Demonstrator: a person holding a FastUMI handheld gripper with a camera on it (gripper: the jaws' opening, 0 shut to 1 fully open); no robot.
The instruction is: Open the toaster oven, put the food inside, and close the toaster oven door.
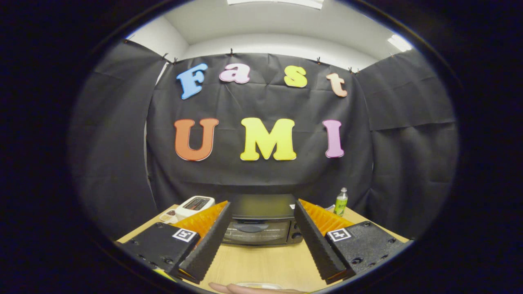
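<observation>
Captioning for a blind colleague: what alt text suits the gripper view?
The open gripper frames a closed black toaster oven on a wooden table. A white kitchen scale and green bottle flank the oven.

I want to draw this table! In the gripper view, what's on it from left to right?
White toaster → toaster oven, door shut, seen between the open gripper's fingers → green bottle.

Black toaster oven (261, 220), black-and-orange ribbed gripper (261, 232) fingers apart, light wood table (265, 265), green bottle (340, 203), white toaster (195, 205).
</observation>
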